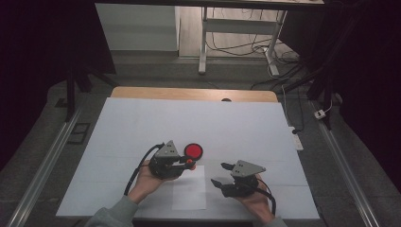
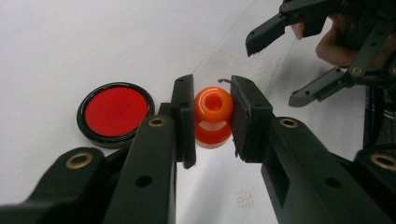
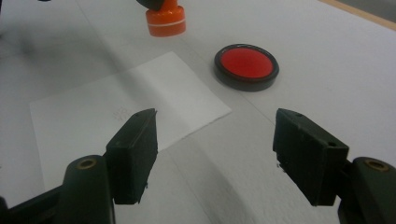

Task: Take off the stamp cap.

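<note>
An orange stamp [image 2: 213, 116] with a rounded knob is clamped between the jaws of my left gripper [image 2: 212, 119], which is shut on it. In the high view the left gripper [image 1: 188, 163] holds the stamp [image 1: 189, 161] at the top edge of a white paper sheet [image 1: 189, 189]. A round red ink pad [image 1: 193, 151] in a black case lies just beyond it, and the ink pad [image 2: 115, 113] shows left of the jaws. My right gripper [image 1: 220, 174] stands open over the table, nothing between its fingers. Ahead of the right gripper [image 3: 215, 140] lie the sheet [image 3: 116, 112], the ink pad [image 3: 246, 66] and the stamp [image 3: 166, 21].
A large white cover [image 1: 142, 123] spreads over the wooden table [image 1: 189, 93]. A faint stamped mark [image 2: 243, 198] shows on the surface under the left jaws. Metal rails [image 1: 42, 165] run along both sides; desk legs and cables [image 1: 265, 47] stand beyond.
</note>
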### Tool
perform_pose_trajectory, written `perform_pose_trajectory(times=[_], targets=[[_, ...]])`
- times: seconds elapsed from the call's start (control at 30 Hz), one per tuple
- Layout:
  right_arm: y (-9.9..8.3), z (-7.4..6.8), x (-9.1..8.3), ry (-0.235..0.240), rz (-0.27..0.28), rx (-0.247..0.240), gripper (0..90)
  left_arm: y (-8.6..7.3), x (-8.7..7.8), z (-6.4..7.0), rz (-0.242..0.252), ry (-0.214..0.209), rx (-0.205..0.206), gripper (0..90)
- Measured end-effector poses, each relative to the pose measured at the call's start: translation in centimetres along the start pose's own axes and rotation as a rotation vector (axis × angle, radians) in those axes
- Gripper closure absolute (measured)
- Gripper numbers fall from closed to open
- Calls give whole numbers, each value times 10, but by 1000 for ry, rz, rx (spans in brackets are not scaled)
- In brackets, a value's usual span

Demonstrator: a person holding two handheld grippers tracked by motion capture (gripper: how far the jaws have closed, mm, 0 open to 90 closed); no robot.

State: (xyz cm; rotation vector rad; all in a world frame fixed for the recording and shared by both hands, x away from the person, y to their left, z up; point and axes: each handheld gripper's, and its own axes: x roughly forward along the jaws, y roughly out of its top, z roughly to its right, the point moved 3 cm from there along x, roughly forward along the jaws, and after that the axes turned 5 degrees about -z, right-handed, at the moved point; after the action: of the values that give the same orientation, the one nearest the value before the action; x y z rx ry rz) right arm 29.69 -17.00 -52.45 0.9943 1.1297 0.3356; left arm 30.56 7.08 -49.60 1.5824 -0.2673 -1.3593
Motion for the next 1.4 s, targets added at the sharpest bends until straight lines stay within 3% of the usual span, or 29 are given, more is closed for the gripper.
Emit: perform_pose_trajectory(times=[0.6,1.4], targets=[[9,-16,28,25,-18,-36,315,0,3,2,0,-9,7,717],[20,-25,43,39,-11,-59,323,-2,7,4,-14,-12,6,717]])
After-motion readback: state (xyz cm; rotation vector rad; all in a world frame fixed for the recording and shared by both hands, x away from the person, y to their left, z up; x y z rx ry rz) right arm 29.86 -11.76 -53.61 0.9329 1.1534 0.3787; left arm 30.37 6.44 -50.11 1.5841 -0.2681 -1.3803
